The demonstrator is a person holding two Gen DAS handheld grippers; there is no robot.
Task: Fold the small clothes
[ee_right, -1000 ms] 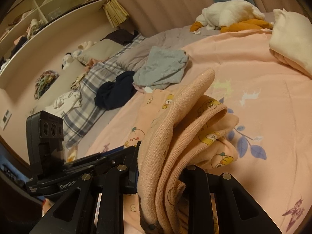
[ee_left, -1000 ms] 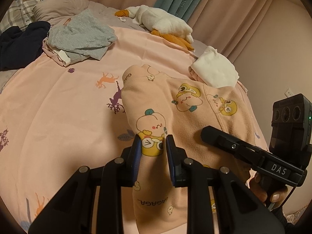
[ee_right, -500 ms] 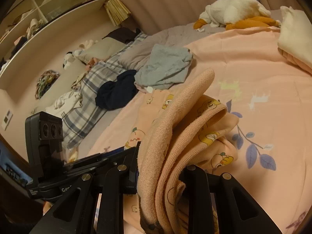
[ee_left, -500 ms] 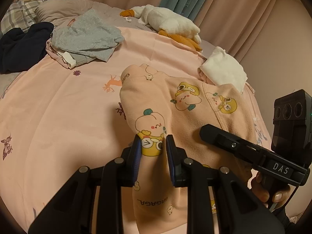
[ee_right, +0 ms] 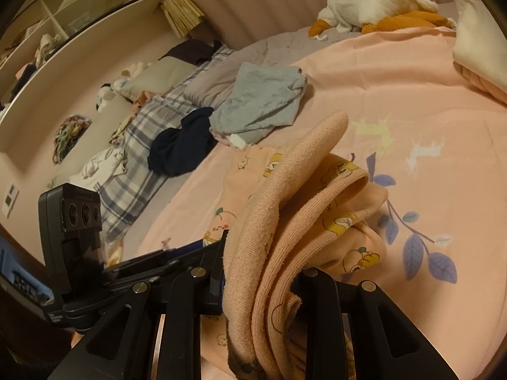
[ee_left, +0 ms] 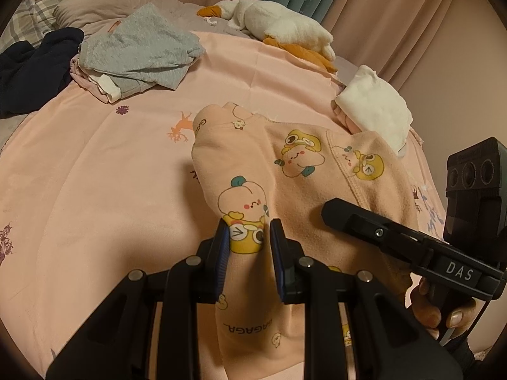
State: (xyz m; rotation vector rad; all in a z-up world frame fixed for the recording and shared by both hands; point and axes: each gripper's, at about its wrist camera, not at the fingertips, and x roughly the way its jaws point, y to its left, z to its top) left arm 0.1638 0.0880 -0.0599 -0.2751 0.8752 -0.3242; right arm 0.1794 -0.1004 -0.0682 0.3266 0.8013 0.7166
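A small peach garment with cartoon prints [ee_left: 285, 171] lies on the pink bedsheet [ee_left: 95, 171], partly lifted. My left gripper [ee_left: 248, 240] is shut on a fold of it near its left edge. My right gripper [ee_right: 263, 272] is shut on a thick bunch of the same garment's ribbed edge [ee_right: 285, 209]. In the left wrist view the right gripper's body [ee_left: 412, 247] shows at the right, over the garment. In the right wrist view the left gripper's body [ee_right: 82, 228] shows at the left.
A grey garment [ee_left: 139, 50] on a small pile and a dark navy garment [ee_left: 28, 69] lie at the far left of the bed. A folded white cloth [ee_left: 377, 104] lies beyond the peach garment. A white and orange plush toy [ee_left: 285, 28] lies by the curtain.
Both grippers have moved forward over the bed with the garment held; the far clothes and plush look nearer. The grips have not changed.
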